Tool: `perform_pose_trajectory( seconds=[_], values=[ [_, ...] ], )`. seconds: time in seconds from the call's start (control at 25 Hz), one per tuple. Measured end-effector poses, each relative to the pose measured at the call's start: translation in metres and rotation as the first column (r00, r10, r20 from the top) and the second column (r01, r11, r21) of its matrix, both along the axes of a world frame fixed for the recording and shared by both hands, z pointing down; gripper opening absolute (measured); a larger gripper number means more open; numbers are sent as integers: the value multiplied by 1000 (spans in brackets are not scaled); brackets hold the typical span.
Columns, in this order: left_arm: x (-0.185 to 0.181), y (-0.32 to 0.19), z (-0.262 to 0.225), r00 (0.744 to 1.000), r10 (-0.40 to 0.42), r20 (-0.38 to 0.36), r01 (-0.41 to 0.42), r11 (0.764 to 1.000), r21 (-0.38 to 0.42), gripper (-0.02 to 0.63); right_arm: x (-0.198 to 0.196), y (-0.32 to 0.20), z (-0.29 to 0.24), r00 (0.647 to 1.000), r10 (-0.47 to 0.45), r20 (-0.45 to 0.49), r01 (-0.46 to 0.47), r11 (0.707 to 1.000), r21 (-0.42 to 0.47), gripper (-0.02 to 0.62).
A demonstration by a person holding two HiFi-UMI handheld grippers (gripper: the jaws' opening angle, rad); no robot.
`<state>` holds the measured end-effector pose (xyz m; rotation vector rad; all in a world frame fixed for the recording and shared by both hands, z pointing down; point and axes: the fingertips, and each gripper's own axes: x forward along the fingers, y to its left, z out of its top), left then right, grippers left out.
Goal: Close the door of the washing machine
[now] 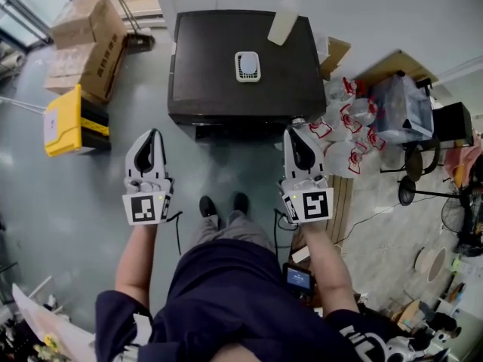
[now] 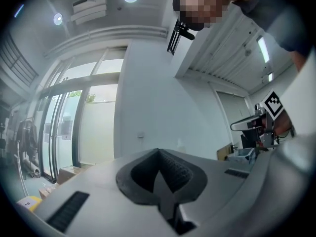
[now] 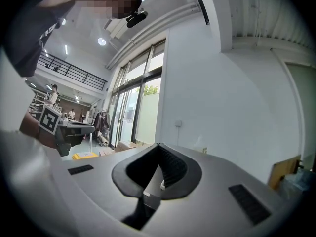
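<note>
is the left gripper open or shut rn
Shut and empty: the left gripper has its jaws meeting at the tips, with nothing between them.

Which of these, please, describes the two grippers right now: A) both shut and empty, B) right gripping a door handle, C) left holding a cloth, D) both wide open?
A: in their own views the left gripper and the right gripper each show jaws closed together with nothing between them.

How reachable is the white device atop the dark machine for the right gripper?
Probably yes: the right gripper hangs beside the machine, only bare top between it and the white device.
</note>
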<state>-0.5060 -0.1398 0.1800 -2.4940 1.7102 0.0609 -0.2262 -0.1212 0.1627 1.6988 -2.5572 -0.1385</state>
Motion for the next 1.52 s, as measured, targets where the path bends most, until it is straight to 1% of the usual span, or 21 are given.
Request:
perform_pose_trajectory(
  seconds=[0.16, 0.44, 0.6, 0.76, 1.04, 1.52],
  values=[
    [-4, 2, -16, 1000, -15, 22, 14, 999, 42, 25, 1, 1, -14, 1000, 0, 0, 0, 1000, 20, 20],
    [-6, 7, -25, 1000, -25, 17, 25, 999, 36, 25, 1, 4, -21, 999, 10, -34, -9, 1000, 22, 20],
    [-7, 6, -30, 1000, -24, 11, 24, 999, 36, 25, 2, 4, -24, 999, 19, -35, -18, 1000, 26, 20],
    [-10, 7, -33, 999, -22, 34, 20, 999, 47, 25, 2, 4, -24, 999, 20, -30, -20, 1000, 16, 20],
    [-13, 11, -39, 999, -30, 20, 29, 998, 55, 25, 5, 5, -26, 998, 31, -53, -31, 1000, 5, 20],
    [-13, 12, -39, 999, -28, 35, 26, 997, 66, 25, 1, -1, -16, 996, 32, -82, -36, 998, -46, 20]
  ],
)
